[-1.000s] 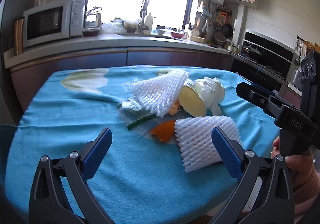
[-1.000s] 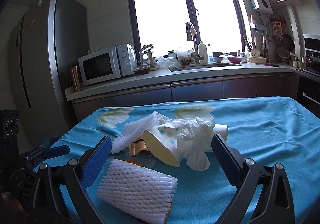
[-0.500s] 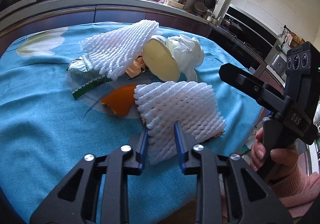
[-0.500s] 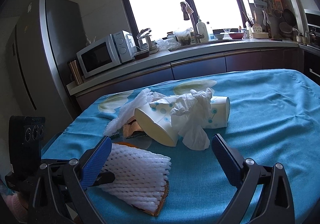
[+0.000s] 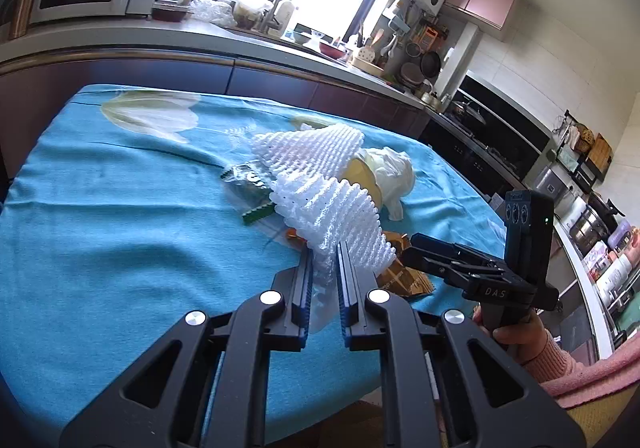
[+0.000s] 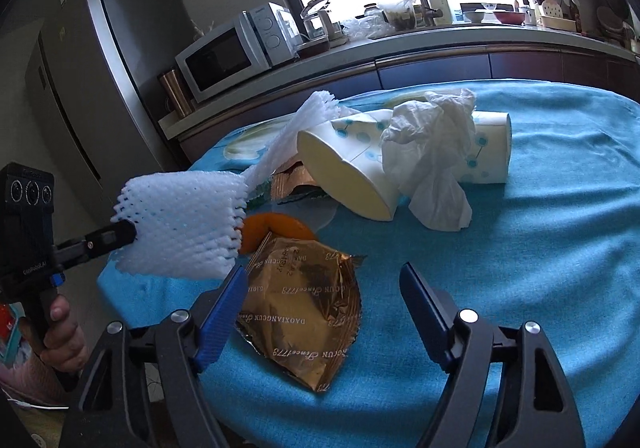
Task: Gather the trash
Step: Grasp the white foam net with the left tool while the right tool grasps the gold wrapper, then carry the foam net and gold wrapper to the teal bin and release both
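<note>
Trash (image 6: 296,312) litters blue tablecloth (image 6: 540,248) near kitchen counter (image 6: 440,44).

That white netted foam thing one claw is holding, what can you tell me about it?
The white foam net sleeve looks like soft, springy fruit-packing mesh, a flattened tube of open diamond cells. The left claw pinches one end, and it hangs lifted off the blue tablecloth, clear of the gold wrapper and orange peel below it. A second sleeve like it lies in the pile behind.
</note>
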The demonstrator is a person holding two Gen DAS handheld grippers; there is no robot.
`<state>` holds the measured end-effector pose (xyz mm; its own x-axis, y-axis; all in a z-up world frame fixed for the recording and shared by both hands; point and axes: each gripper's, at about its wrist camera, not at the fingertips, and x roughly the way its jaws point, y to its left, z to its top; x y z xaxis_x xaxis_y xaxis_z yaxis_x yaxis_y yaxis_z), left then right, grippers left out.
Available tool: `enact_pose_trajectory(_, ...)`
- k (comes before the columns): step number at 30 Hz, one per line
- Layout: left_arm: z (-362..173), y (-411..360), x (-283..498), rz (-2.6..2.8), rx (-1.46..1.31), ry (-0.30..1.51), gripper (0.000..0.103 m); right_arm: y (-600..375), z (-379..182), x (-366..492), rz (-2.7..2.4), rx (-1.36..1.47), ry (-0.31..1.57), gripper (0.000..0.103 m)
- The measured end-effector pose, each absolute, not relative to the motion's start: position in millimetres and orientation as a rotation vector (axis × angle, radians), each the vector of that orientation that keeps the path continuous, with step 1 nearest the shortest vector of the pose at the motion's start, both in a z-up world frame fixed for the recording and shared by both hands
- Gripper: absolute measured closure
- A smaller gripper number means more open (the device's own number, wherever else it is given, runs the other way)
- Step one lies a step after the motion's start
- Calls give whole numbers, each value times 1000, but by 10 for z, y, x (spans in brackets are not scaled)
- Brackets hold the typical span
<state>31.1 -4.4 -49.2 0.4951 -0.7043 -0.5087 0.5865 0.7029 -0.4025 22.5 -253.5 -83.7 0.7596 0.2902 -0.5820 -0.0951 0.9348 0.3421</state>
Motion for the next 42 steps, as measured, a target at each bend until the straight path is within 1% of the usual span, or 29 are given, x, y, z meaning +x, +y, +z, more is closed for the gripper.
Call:
enact_pose_trajectory(2,-460,99,294,-757,-195,689,91,-2478,-871,245,216,292,690,42)
enact_pose_trajectory(4,-458,234,298,-726,-202,684,91,-2469,-916,266,222,301,714,55)
enact_pose_trajectory(5,-456,306,301,-710,-208,682,91,-2471,-933,271,230,312,722,71)
enact_pose_trajectory(6,-462,367,295,-696,-215,682,91,-2474,-943,273,236,319,726,80)
enact_pose_trajectory(7,-467,431,308,-680,-221,682,91,-2482,-940,262,236,326,724,81)
enact_pose_trajectory(8,-471,498,310,-665,-228,680,91,-2496,-926,245,243,338,720,86)
enact_pose_trajectory(9,-472,562,315,-651,-234,678,91,-2511,-904,227,256,350,713,88)
enact_pose_trajectory(15,-450,924,319,-577,-260,651,91,-2410,-649,118,362,331,673,94)
enact_pose_trajectory(22,-328,1437,253,-457,-291,588,91,-1940,-266,215,568,289,620,95)
enact_pose_trajectory(28,-259,2055,222,-293,-323,547,91,-1284,-94,638,735,280,582,95)
enact_pose_trajectory(35,-318,2702,229,-98,-349,546,91,-447,-88,1226,855,247,643,95)
enact_pose_trajectory(42,-626,3155,422,39,-372,631,91,234,-140,1637,912,223,715,95)
